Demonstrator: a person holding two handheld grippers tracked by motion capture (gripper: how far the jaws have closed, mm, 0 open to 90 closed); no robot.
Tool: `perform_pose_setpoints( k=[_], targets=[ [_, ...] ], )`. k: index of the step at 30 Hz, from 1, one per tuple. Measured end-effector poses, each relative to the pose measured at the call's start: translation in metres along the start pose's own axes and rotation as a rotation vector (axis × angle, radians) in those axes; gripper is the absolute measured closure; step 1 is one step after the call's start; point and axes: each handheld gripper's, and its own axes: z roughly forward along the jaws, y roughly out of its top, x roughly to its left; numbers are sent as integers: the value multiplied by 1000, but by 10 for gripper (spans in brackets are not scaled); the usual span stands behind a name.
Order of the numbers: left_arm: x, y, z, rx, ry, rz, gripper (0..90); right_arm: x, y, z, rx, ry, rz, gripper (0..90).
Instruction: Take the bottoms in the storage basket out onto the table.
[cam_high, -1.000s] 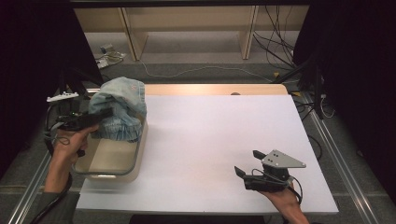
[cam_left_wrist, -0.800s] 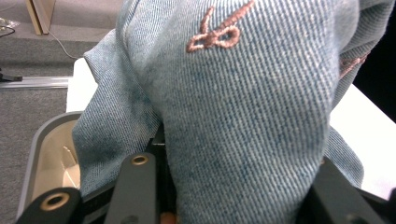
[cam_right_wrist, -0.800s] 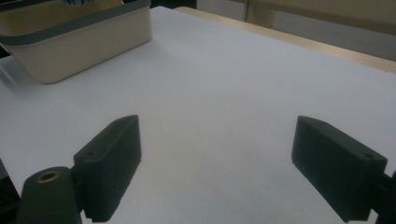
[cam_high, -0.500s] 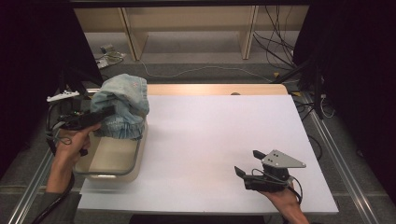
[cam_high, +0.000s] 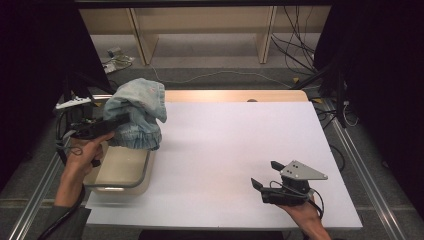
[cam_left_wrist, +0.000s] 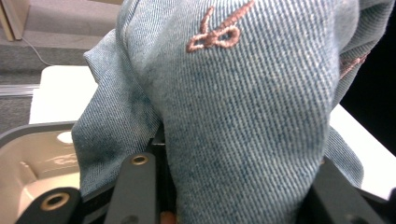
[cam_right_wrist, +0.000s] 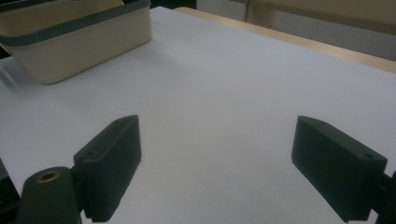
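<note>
L gripper (cam_high: 117, 122) clamped on bunched denim garment (cam_high: 137, 120), held up above far end of beige tub (cam_high: 122, 175) at table's left edge; in left gripper view the denim (cam_left_wrist: 243, 121) sits between the jaws w/ tub rim (cam_left_wrist: 28, 133) below left. Nothing else near tub. White table (cam_high: 225, 145) bare across middle, lots of free room. R gripper (cam_high: 265, 175) near front right corner, jaws wide apart, holding nothing, well apart from denim. Far side: wooden strip, cables on floor beyond.
</note>
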Motion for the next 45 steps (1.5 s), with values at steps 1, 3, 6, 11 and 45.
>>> perform_pose_setpoints(
  k=[1,3,6,11,45],
  targets=[
    [0,0,0,0,0,0,580,0,0,0,0,0,0,169],
    [-3,0,2,4,-13,-1,580,0,0,0,0,0,1,169],
    [-5,-1,4,7,-20,-1,580,0,0,0,-2,-1,0,169],
    [-8,-2,6,9,-35,-2,580,0,0,0,-2,0,1,169],
    [-52,-11,32,36,-137,39,579,-1,0,0,-1,-5,3,169]
  ],
)
